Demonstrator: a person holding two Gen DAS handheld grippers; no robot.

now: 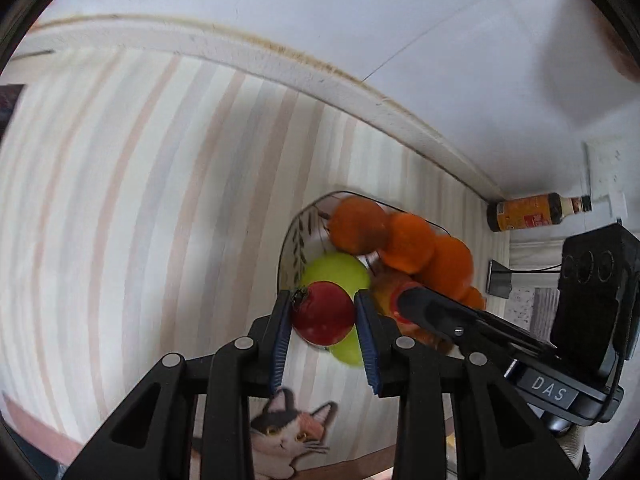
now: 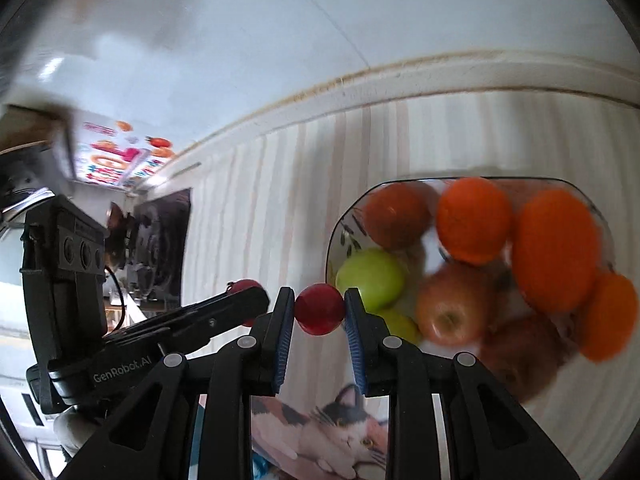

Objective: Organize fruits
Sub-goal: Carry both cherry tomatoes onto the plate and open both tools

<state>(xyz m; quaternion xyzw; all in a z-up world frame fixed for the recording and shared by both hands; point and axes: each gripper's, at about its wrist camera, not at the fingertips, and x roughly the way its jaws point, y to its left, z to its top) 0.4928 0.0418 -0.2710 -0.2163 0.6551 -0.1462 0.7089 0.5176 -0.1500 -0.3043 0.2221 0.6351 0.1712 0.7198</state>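
My left gripper (image 1: 323,312) is shut on a red tomato (image 1: 323,314) with a dark stem, held just in front of the fruit plate (image 1: 294,240). My right gripper (image 2: 319,308) is shut on a small red fruit (image 2: 320,309), left of the plate (image 2: 340,236). The plate holds several oranges (image 2: 474,220), a green apple (image 2: 370,278) and reddish apples (image 2: 444,308). The right gripper's body (image 1: 460,320) shows in the left wrist view, over the plate's right side. The left gripper's body (image 2: 192,320) shows in the right wrist view.
A striped tablecloth with a cat picture (image 1: 288,436) covers the table. A sauce bottle (image 1: 536,212) stands by the wall at the right. A colourful box (image 2: 120,154) and a dark panel (image 2: 160,240) are at the far left.
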